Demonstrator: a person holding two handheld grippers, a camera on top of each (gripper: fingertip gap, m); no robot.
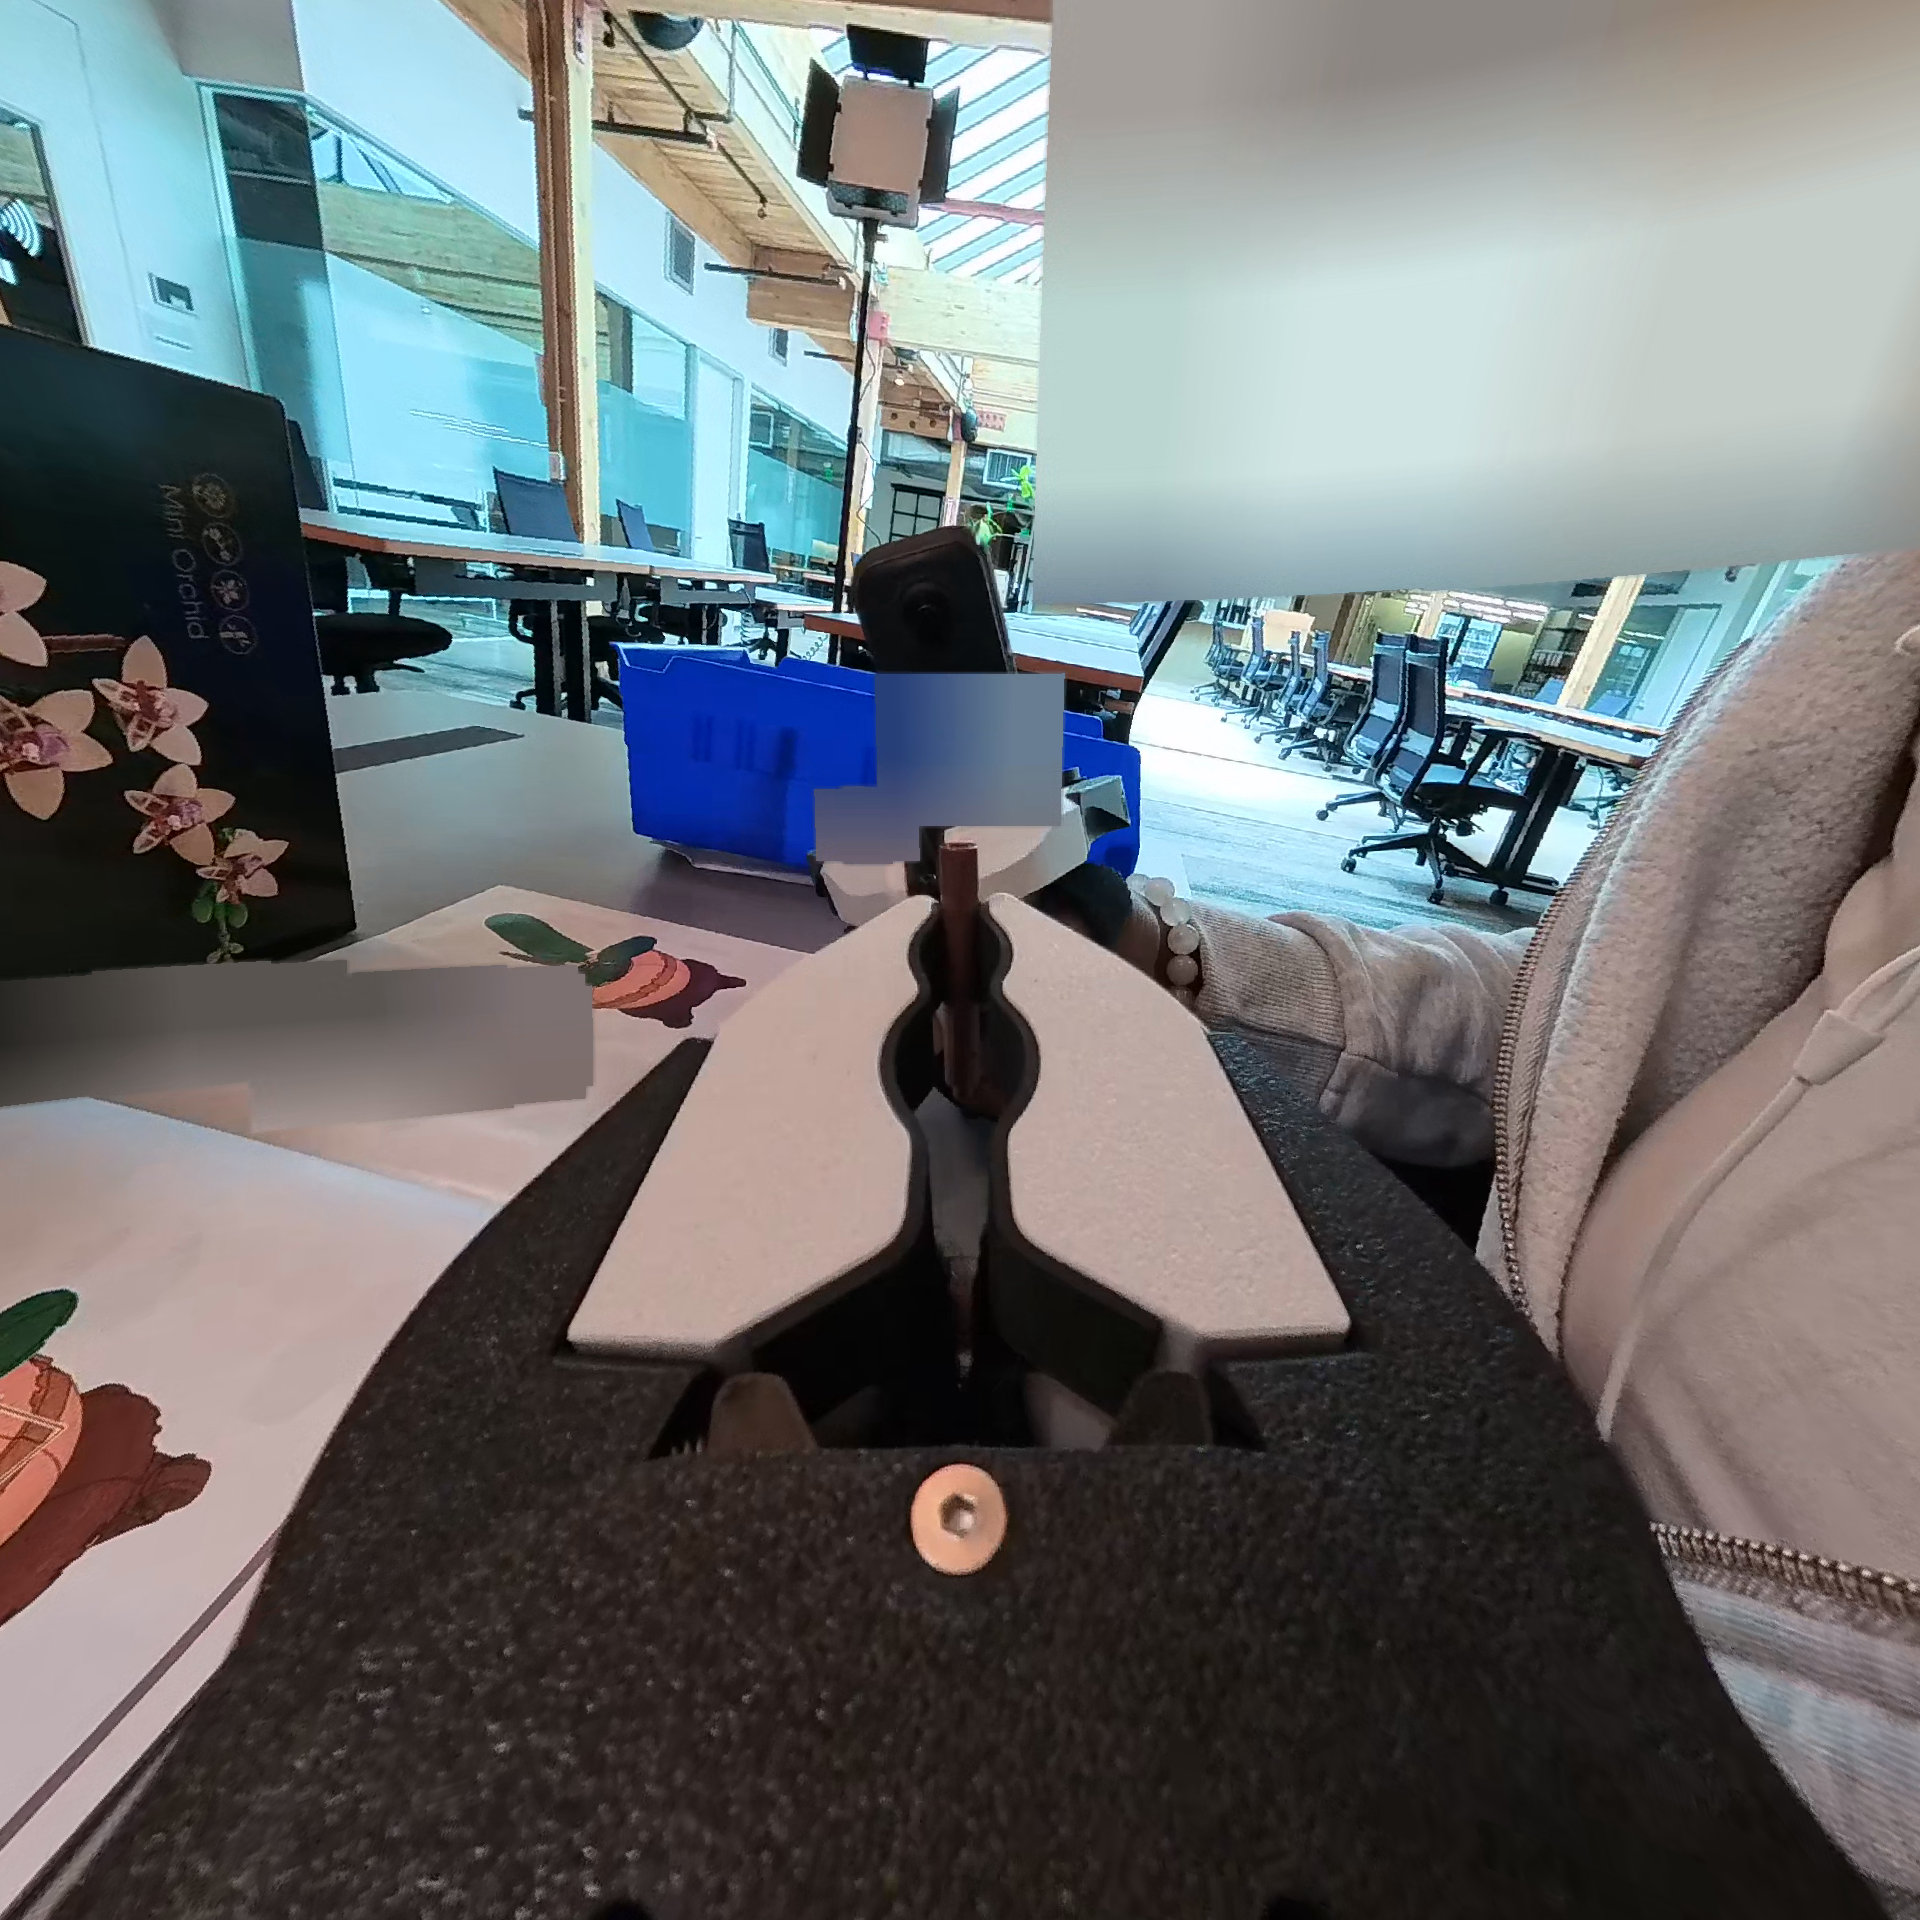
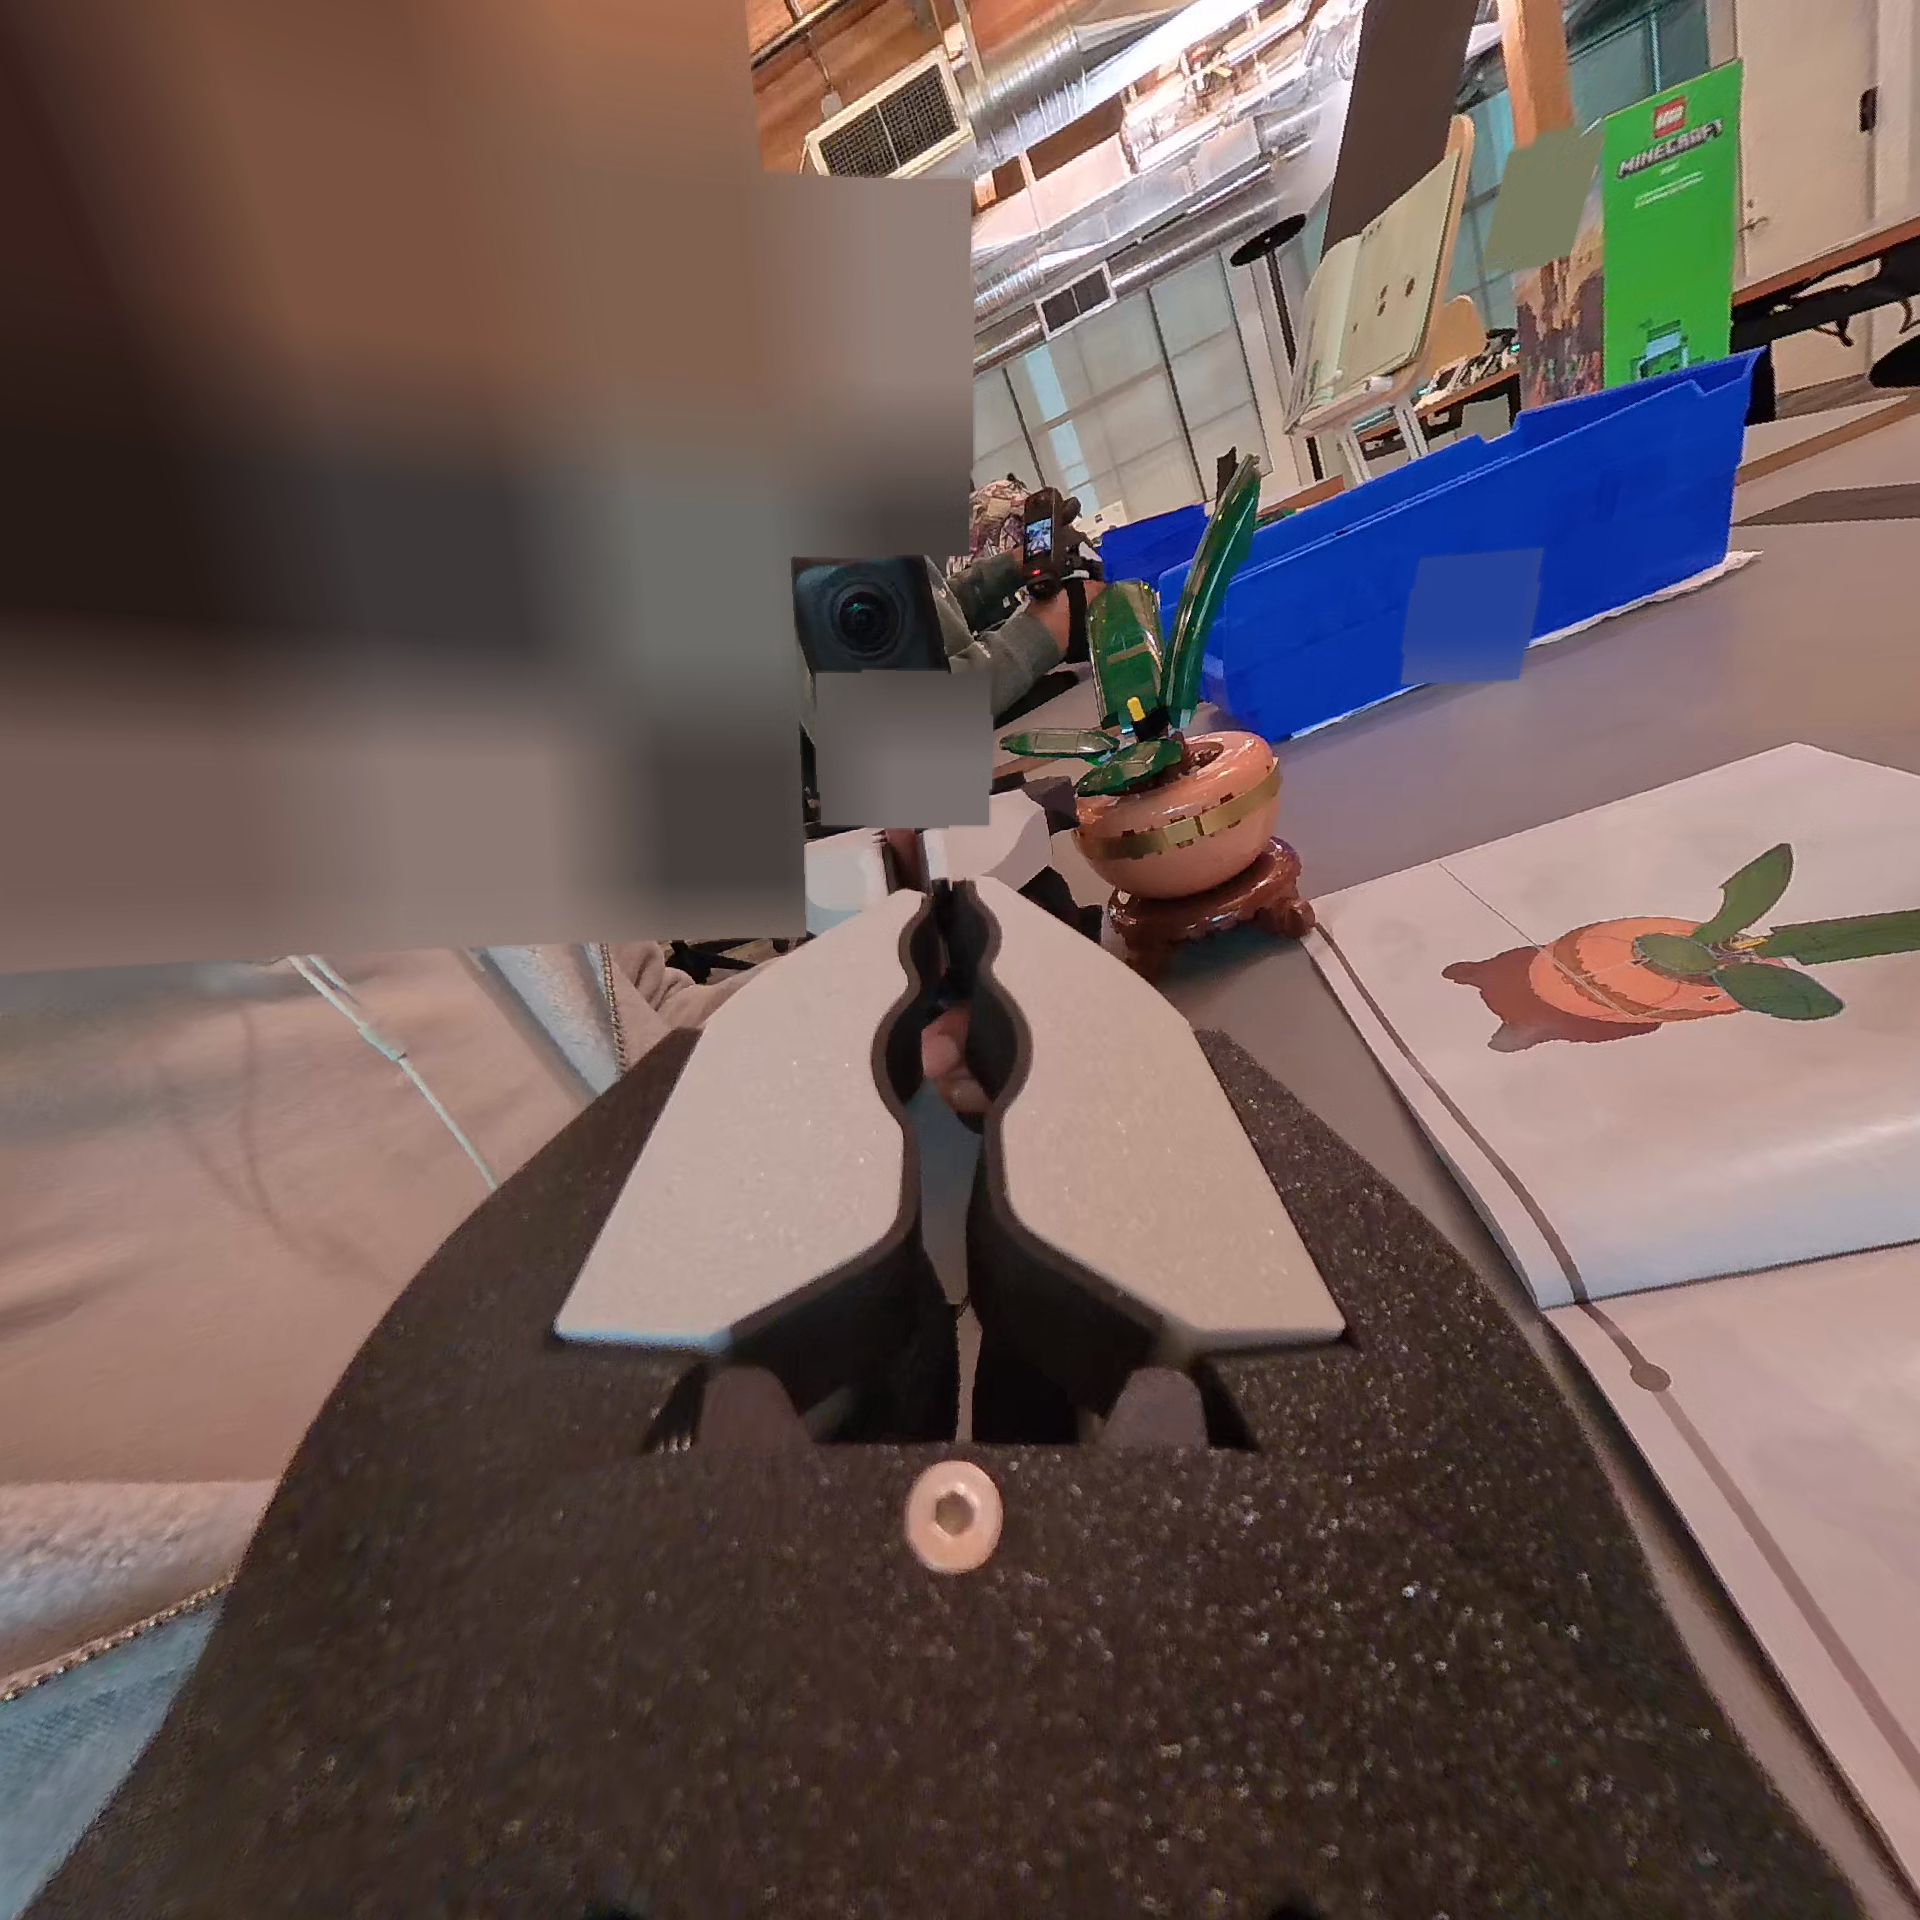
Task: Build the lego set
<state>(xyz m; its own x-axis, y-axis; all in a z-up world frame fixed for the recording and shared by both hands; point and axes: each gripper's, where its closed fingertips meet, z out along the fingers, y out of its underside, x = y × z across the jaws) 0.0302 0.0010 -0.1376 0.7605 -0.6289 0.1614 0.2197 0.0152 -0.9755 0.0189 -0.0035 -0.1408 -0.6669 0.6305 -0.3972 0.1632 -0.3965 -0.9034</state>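
My left gripper is shut on a thin brown stem rod that stands upright between its fingertips. My right gripper faces it tip to tip and is shut on a small dark piece that is too hidden to identify. The right gripper also shows just beyond the rod in the left wrist view. The Lego plant, a peach pot with a gold band, green leaves and a brown stand, stands on the grey table just right of the right gripper's tips.
The open instruction booklet lies at the right, and it also shows in the left wrist view. The black set box with orchids stands at the left. Blue bins sit behind the pot. The person's grey hooded sleeve is close. Only a small space, under 4 cm, lies between the two pairs of fingers.
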